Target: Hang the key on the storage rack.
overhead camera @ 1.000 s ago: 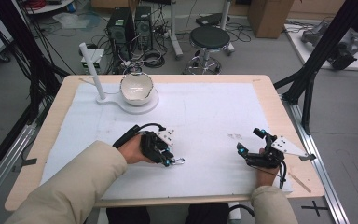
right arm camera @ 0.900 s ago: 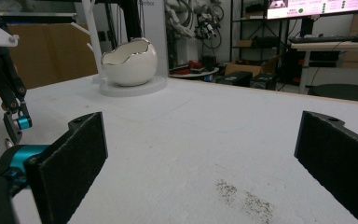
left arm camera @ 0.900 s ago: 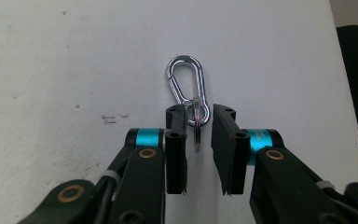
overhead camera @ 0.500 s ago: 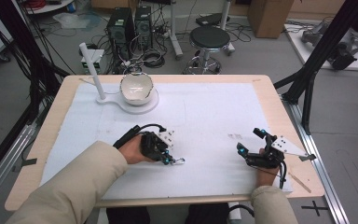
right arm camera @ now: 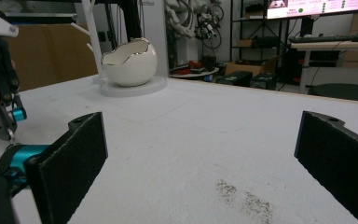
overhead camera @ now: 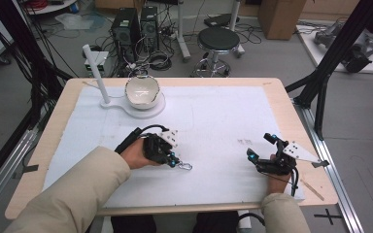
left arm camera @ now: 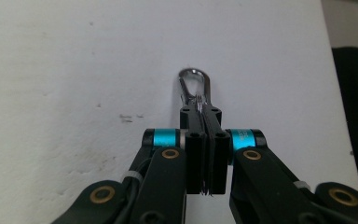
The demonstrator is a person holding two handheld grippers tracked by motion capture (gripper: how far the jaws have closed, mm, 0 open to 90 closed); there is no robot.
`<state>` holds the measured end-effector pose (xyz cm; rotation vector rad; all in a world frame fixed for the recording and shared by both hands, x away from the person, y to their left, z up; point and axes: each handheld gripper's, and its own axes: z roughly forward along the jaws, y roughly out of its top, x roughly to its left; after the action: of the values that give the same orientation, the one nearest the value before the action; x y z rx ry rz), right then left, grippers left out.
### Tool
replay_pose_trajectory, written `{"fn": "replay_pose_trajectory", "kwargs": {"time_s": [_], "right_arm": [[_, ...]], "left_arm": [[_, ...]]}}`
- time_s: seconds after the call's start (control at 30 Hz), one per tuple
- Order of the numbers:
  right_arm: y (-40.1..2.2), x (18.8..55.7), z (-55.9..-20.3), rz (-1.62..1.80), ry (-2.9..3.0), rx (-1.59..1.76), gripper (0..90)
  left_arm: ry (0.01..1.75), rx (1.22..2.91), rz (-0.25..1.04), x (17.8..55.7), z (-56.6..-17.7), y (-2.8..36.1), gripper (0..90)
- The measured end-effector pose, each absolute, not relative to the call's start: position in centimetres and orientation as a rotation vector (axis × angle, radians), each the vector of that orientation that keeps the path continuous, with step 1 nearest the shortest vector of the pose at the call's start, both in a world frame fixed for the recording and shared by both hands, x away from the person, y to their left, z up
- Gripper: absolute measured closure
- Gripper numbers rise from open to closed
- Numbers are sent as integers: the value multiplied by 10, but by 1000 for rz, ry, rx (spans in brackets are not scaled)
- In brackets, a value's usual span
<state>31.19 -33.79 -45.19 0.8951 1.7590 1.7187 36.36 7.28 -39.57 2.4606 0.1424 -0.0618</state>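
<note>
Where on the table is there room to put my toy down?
The wide white mat between the egg-shaped bowl, the left gripper with its metal clip, and the open right gripper is bare. The far left corner is crowded.

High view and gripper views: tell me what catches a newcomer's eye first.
The left gripper, near the front of the white table cover, is shut on a small silver carabiner clip. At the far left, a white egg-shaped bowl sits on a round stand. The right gripper rests open at front right.

One metal clasp [left arm camera: 195,86], one white bowl [overhead camera: 142,91]. Two hand-held grippers: left [overhead camera: 174,163], right [overhead camera: 261,146]. One stool [overhead camera: 218,40].
</note>
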Motion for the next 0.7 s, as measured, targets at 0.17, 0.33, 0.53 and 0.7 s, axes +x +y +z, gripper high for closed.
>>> {"fn": "replay_pose_trajectory", "kwargs": {"time_s": [0.17, 0.33, 0.53, 0.7], "right_arm": [[-338, 312, -452, 1723, 1758, 900, 15], [-338, 312, -452, 1719, 1760, 896, 15], [-338, 313, -452, 1718, 1758, 899, 15], [-338, 313, -452, 1716, 1757, 898, 15]], "left_arm": [[207, 2354, -46, 367, -375, 96, 883], [239, 2259, -24, 372, -357, 125, 884], [264, 2168, 53, 380, -324, 159, 884], [304, 2114, 107, 389, -299, 191, 884]]}}
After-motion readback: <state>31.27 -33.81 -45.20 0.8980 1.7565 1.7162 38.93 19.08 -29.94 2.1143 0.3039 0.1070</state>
